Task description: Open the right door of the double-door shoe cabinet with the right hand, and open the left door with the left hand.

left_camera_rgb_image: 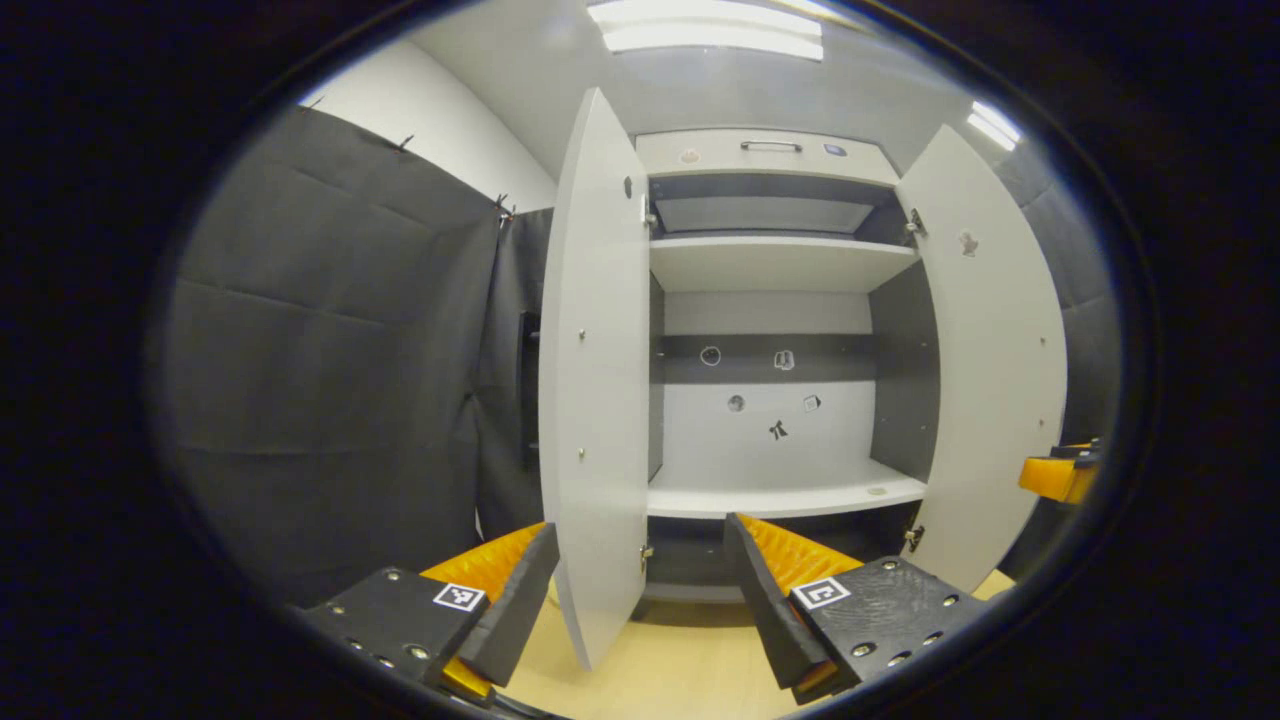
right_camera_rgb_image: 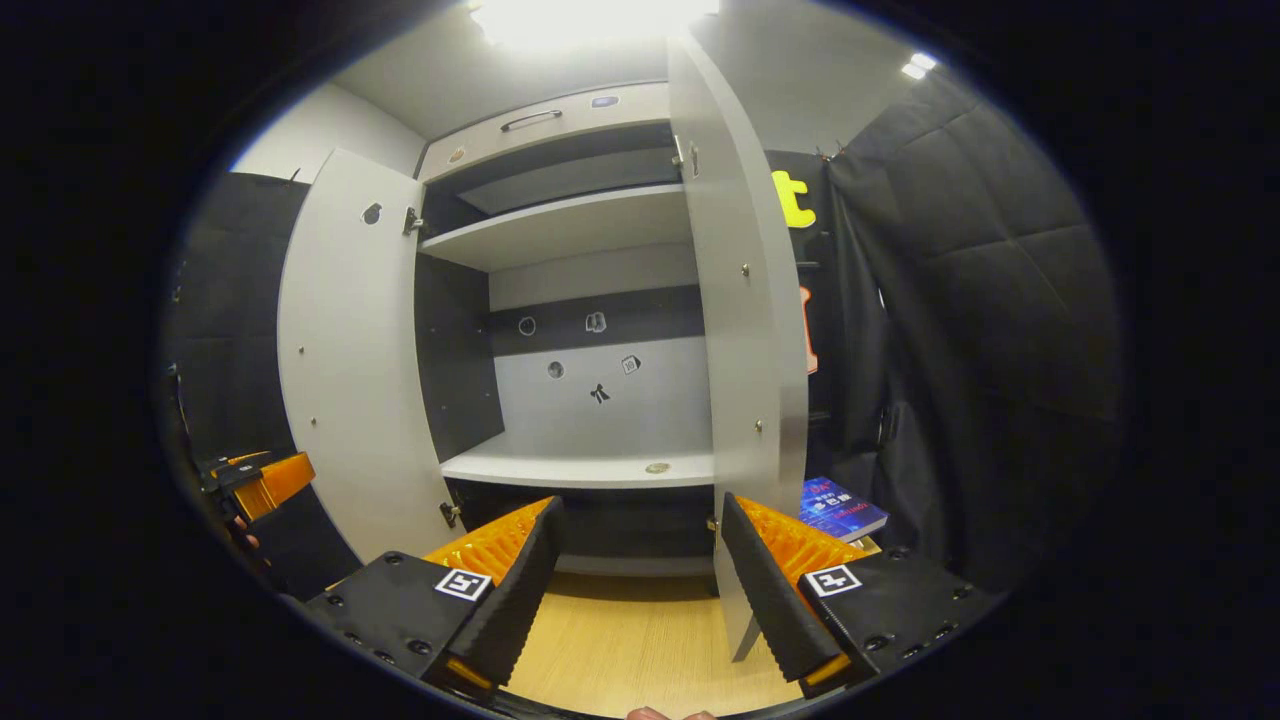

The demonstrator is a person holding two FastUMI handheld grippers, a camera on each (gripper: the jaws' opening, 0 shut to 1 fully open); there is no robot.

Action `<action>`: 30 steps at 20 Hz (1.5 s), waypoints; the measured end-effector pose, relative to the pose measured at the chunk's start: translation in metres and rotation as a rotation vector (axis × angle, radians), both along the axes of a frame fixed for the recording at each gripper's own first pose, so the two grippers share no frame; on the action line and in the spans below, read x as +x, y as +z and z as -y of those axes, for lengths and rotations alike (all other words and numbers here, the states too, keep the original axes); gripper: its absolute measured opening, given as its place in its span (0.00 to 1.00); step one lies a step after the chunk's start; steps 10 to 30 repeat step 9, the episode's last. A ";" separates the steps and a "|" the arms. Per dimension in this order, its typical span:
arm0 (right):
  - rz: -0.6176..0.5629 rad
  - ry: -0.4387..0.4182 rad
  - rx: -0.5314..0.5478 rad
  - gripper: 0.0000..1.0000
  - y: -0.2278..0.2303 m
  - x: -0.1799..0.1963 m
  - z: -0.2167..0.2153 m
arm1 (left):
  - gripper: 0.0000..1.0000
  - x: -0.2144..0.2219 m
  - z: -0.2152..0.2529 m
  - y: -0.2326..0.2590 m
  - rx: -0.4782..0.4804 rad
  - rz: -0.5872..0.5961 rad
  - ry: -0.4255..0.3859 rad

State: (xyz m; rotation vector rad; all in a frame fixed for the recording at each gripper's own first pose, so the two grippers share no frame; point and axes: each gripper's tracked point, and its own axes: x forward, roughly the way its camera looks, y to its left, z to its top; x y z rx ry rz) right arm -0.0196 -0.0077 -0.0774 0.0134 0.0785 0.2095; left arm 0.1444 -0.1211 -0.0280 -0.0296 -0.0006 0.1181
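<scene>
Both doors of the tall white double-door shoe cabinet (left_camera_rgb_image: 770,330) look swung fully out, so I judge the opening step done on both sides; what's left is probably just backing the tools away without bumping either panel.

Left gripper (left_camera_rgb_image: 640,590): fingers spread wide, holding nothing. The flat white left door (left_camera_rgb_image: 598,380) stands edge-on between the fingers, nearer the left one; I can't tell whether it touches.

Right gripper (right_camera_rgb_image: 640,585): also spread wide and empty. The flat white right door (right_camera_rgb_image: 745,330) stands edge-on just beyond the right finger, its bottom corner dropping behind that fingertip.

Count: two doors, both open; two white shelves inside; one top drawer front with a metal bar handle (left_camera_rgb_image: 770,147); a blue book (right_camera_rgb_image: 840,508) on the light wooden floor (right_camera_rgb_image: 640,640), right of the right finger.
</scene>
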 end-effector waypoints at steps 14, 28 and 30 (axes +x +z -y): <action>0.034 0.071 -0.019 0.92 0.003 0.000 0.010 | 0.95 0.000 0.015 0.002 -0.031 -0.001 0.002; 0.034 0.071 -0.019 0.92 0.003 0.000 0.010 | 0.95 0.000 0.015 0.002 -0.031 -0.001 0.002; 0.034 0.071 -0.019 0.92 0.003 0.000 0.010 | 0.95 0.000 0.015 0.002 -0.031 -0.001 0.002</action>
